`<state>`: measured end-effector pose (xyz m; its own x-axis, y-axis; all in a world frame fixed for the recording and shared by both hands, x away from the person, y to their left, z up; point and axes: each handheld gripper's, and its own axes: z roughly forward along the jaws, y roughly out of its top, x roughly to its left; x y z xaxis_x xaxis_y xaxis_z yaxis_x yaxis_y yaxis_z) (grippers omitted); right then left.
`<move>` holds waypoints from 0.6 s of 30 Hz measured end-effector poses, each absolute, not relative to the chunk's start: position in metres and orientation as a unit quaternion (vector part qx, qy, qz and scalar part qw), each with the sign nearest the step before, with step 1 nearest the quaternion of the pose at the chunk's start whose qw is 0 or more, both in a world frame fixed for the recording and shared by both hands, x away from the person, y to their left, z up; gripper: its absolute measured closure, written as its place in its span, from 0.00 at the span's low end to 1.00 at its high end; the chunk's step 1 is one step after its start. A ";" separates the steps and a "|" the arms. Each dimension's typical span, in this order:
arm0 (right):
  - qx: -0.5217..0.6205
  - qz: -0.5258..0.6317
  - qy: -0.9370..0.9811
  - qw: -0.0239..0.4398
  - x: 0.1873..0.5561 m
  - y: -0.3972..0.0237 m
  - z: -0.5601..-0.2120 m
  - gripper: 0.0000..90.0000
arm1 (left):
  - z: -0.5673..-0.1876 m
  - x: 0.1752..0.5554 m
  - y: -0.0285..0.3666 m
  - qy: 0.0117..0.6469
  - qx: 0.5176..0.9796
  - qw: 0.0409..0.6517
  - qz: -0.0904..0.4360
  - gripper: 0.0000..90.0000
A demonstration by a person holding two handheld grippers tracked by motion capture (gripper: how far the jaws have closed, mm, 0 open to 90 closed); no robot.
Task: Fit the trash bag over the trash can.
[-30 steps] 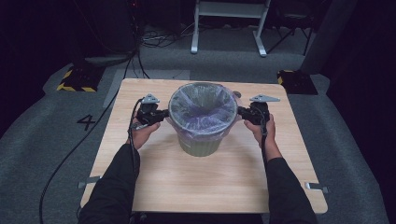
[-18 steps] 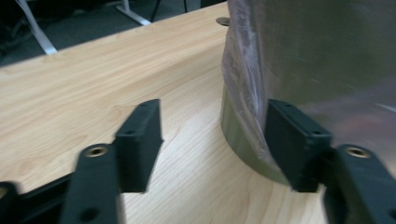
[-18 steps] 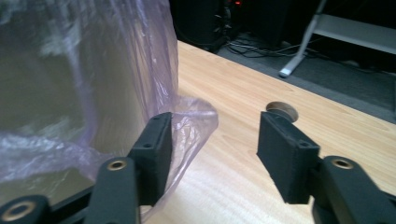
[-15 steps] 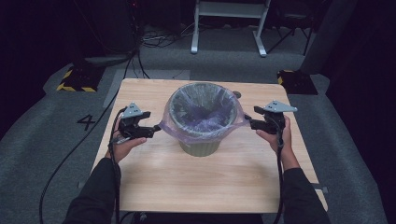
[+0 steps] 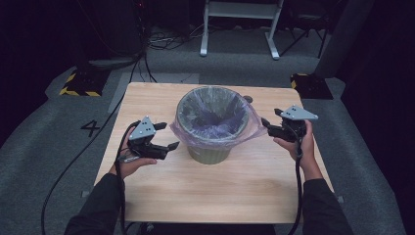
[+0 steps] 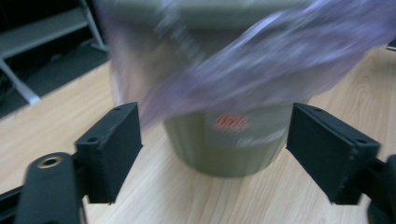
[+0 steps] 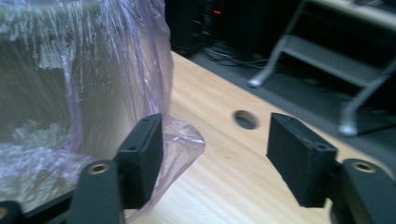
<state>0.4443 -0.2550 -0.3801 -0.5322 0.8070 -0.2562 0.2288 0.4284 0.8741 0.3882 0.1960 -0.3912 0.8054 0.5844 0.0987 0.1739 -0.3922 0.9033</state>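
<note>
- High view: olive bin [image 5: 209,149] is standing mid-table, slightly toward the far edge, w/ a purple liner bag [image 5: 213,115] folded over its rim. Skirt of bag is hanging down outside on both sides.
- L gripper [image 5: 170,146] is sitting just beside the bin's left wall, toward the table's left edge. Its jaws have just been opening, then easing in a little; they are standing wide w/ nothing clamped. Left gripper view: bin [image 6: 224,144] and bag skirt [image 6: 261,70] are lying ahead of the pads, not between them.
- R gripper [image 5: 266,123] is hovering near the bin rim on the right-edge side. Jaws have likewise just been opening, then easing in slightly. Right gripper view: loose bag flap [image 7: 184,140] is drooping against the inner-side finger [image 7: 142,154], but the pads aren't pressing on it, so no grip.
- Step in hand, by my reading: liner is seated; both hands are letting go & backing off.
- To do it well: be pulling straight out & away, level w/ the table, so no pad is snagging the film.
- Watch the R flap esp.: dragging it could be lifting the liner off the rim.
- Be keeping jaws wide until clear of the skirt; bin looks light, a nudge could be shifting it.
</note>
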 end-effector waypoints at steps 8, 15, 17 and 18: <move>0.347 0.416 0.746 0.387 0.436 -0.262 -0.373 0.47 | -0.388 0.391 0.191 0.218 0.812 0.502 0.203 0.66; 0.330 0.497 0.735 0.321 0.429 -0.274 -0.362 0.38 | -0.391 0.394 0.192 0.215 0.818 0.497 0.195 0.86; 0.302 0.506 0.747 0.309 0.422 -0.270 -0.356 0.36 | -0.390 0.393 0.190 0.205 0.820 0.496 0.196 0.94; 0.295 0.508 0.748 0.309 0.420 -0.269 -0.354 0.36 | -0.390 0.393 0.190 0.204 0.821 0.495 0.196 0.95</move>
<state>0.4198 -0.2686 -0.3539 -0.6340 0.7561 -0.1622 0.1274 0.3090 0.9425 0.3929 0.1898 -0.3904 0.8399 0.5293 0.1202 0.1409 -0.4266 0.8934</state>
